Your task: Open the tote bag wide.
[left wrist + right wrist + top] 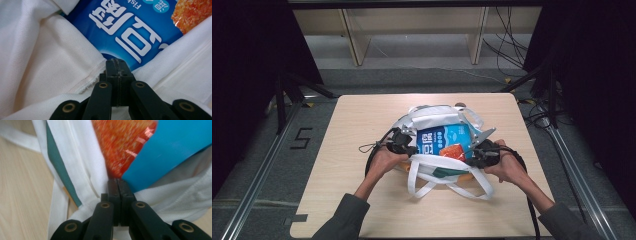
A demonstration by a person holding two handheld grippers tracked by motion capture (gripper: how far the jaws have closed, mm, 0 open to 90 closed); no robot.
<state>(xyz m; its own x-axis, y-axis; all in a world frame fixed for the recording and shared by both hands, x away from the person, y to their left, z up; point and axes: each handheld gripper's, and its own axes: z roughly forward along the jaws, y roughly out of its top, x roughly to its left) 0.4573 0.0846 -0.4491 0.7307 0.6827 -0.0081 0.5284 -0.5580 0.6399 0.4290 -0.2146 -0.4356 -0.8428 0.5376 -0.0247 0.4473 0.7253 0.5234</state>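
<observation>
Two grippers of mine meet at a white cloth bag [439, 120] lying in the middle of the pale wooden desk [362, 125], seen from the high view. My left gripper [409, 149] sits at the bag's near left edge, my right gripper [473, 156] at its near right edge, and a blue snack packet [443, 136] shows in the bag's open mouth. The bag's straps [447, 187] loop toward me on the desk.

From the left gripper view, my jaws are pressed together, with white fabric [50, 62] crowding both sides and the blue packet [130, 32] just beyond the tips.

From the right gripper view, my jaws are likewise closed tight at the fabric [175, 192] of the bag's edge, the packet's orange picture [120, 147] right above them. Whether either pair pinches cloth, I cannot tell.
</observation>
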